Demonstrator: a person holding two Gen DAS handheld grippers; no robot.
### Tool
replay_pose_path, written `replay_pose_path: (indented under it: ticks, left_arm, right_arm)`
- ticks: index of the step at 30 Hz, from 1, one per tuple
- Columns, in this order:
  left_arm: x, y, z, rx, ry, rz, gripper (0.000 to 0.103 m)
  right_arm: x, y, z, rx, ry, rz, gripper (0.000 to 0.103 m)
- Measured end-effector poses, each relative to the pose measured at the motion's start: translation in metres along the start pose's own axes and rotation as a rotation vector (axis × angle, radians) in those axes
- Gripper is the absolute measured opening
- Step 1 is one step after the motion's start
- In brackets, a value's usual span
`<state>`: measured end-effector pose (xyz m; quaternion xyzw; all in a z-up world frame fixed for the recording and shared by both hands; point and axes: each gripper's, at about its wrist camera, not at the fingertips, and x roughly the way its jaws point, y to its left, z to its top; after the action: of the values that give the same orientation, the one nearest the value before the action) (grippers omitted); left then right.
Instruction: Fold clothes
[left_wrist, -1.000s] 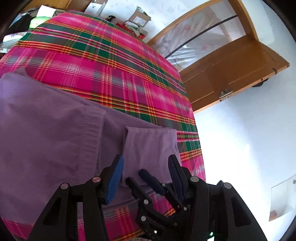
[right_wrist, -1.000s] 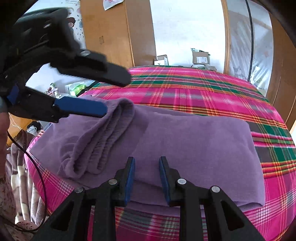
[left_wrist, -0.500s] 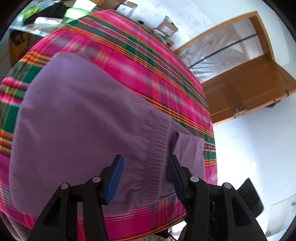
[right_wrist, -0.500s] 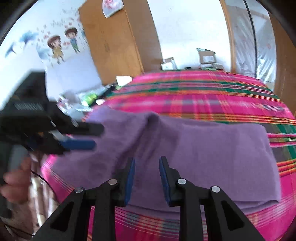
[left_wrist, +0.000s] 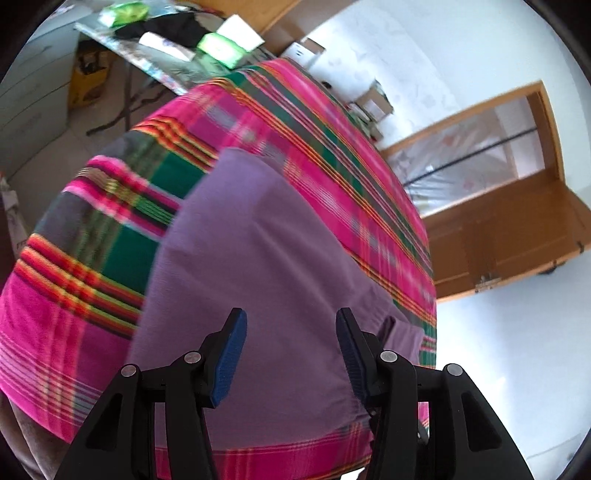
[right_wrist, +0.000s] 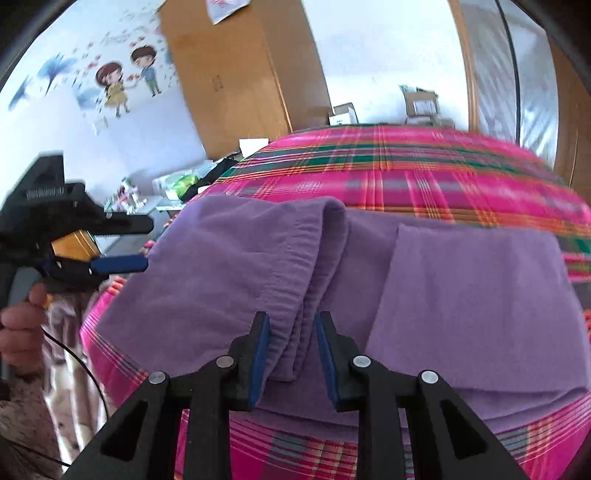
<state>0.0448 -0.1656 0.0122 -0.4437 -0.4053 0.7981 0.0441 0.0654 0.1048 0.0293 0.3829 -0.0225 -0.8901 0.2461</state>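
Observation:
A purple garment (left_wrist: 266, 258) lies folded on the pink plaid tablecloth (left_wrist: 92, 273). My left gripper (left_wrist: 290, 326) hovers open over the garment's near part, with only flat cloth showing between its blue pads. In the right wrist view the garment (right_wrist: 461, 295) has a ribbed fold (right_wrist: 317, 266) running toward my right gripper (right_wrist: 291, 332). That gripper stands partly open above the fold's near end and grips nothing. A hand holds the left gripper (right_wrist: 144, 243) open in the air, just off the garment's left edge.
The tablecloth (right_wrist: 406, 170) falls away at the near and left edges. A cluttered side table (left_wrist: 177, 40) stands beyond the left end. A wooden door (left_wrist: 517, 240), a wooden wardrobe (right_wrist: 240, 74) and cardboard boxes (right_wrist: 421, 103) line the walls.
My left gripper has swung left, away from the folded part to the garment's left edge, still open. The right gripper has shifted slightly, and the ribbed fold now lies just ahead of it.

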Motion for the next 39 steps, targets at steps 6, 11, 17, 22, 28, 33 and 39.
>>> replay_pose_path:
  ticks: [6,11,17,22,28,33,39]
  left_arm:
    - [-0.01,0.022,0.007,-0.038,-0.04,0.03,0.051]
    - [-0.015,0.037,0.007,-0.059,-0.03,0.033,0.051]
    - [-0.016,0.047,0.01,-0.062,-0.018,0.024,0.051]
    - [-0.018,0.054,0.01,-0.057,-0.002,0.014,0.051]
    - [-0.023,0.068,0.008,-0.092,-0.007,0.035,0.051]
    - [-0.018,0.074,0.0,-0.087,0.035,0.015,0.051]
    - [-0.014,0.08,-0.001,-0.093,0.09,-0.053,0.051]
  right_arm:
    - [-0.01,0.0,-0.001,-0.005,-0.015,-0.037,0.027]
    - [-0.024,0.027,0.005,-0.111,-0.097,0.023,0.026]
    - [-0.004,0.032,-0.007,-0.135,-0.019,-0.023,0.023]
    - [-0.005,0.035,-0.01,-0.148,-0.015,-0.05,0.023]
    - [-0.016,0.066,0.002,-0.197,-0.081,0.021,0.023]
    - [0.004,0.101,0.008,-0.278,-0.042,0.127,0.023]
    - [0.029,0.125,0.003,-0.334,0.025,0.202,0.031]
